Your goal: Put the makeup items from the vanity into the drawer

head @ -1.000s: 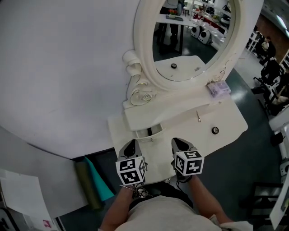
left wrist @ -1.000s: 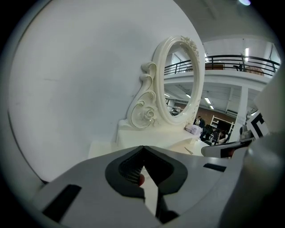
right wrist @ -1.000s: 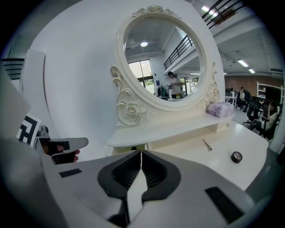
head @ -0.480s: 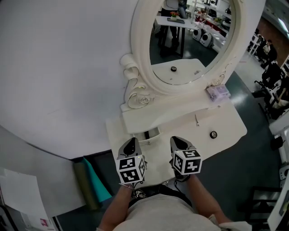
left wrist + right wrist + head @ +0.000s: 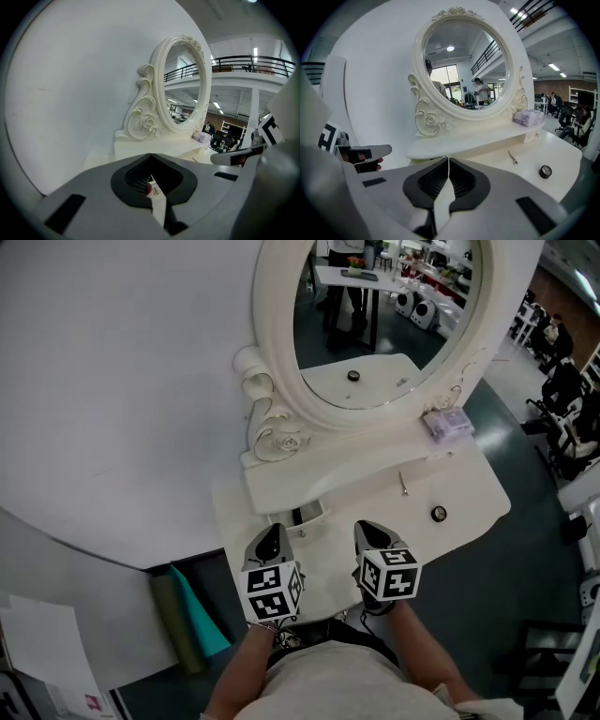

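On the white vanity top (image 5: pixel 469 498) lie a small black round item (image 5: pixel 438 513) and a thin metal tool (image 5: pixel 404 484). A lavender pouch (image 5: pixel 446 424) sits on the raised shelf at the right of the mirror. Under the shelf, a small drawer (image 5: pixel 305 515) looks pulled out a little. My left gripper (image 5: pixel 272 542) and right gripper (image 5: pixel 373 535) hover side by side over the vanity's near edge, both shut and empty. In the right gripper view, the black item (image 5: pixel 545 171), the tool (image 5: pixel 513 157) and the pouch (image 5: pixel 528 117) lie ahead to the right.
The oval mirror (image 5: pixel 375 315) in its carved frame rises behind the shelf against a white wall. Rolled green and teal mats (image 5: pixel 187 615) stand on the floor at the left. Chairs and seated people (image 5: pixel 572 399) are at the far right.
The vanity sits slightly further left and higher in the head view. Both grippers stay shut and side by side, having drifted only a little.
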`<state>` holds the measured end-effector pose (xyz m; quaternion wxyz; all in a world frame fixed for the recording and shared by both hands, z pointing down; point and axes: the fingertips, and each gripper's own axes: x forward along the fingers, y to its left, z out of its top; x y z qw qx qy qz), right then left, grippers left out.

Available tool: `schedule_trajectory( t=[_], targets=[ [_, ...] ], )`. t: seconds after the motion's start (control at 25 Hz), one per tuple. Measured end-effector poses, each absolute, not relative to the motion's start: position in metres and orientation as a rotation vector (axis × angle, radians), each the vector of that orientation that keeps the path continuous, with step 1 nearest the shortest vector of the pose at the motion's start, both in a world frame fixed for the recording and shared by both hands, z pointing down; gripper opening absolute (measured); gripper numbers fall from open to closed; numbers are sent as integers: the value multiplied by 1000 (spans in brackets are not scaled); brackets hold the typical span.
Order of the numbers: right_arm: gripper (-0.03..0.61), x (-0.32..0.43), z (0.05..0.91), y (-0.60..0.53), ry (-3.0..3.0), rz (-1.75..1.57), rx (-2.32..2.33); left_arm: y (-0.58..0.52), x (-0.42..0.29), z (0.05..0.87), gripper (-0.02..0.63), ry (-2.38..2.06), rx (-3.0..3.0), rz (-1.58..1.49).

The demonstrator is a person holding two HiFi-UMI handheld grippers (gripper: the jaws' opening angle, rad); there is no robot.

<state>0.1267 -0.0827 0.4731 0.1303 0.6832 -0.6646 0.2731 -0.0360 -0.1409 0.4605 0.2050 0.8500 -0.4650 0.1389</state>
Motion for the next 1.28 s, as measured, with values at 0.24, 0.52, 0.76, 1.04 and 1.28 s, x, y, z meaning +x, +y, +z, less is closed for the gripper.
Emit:
schedule_trajectory(
  t=[0.24,0.52,0.76,1.04,1.28],
  targets=[
    [21,140,478,-76,-1900,816,2011,-138,-27,465,5,-1275,2363,397],
    [21,172,490,-64,-1828,865,2073,-133,3,471,5,-1202,2390,420],
    [22,221,503,-54,-1740,914,2139,-128,50,480,5,-1102,2430,466],
    [25,276,526,-57,-1687,944,2146,-126,108,504,5,-997,2446,536],
    [25,307,547,-73,-1690,978,2098,-128,151,521,5,-959,2431,581]
  ],
)
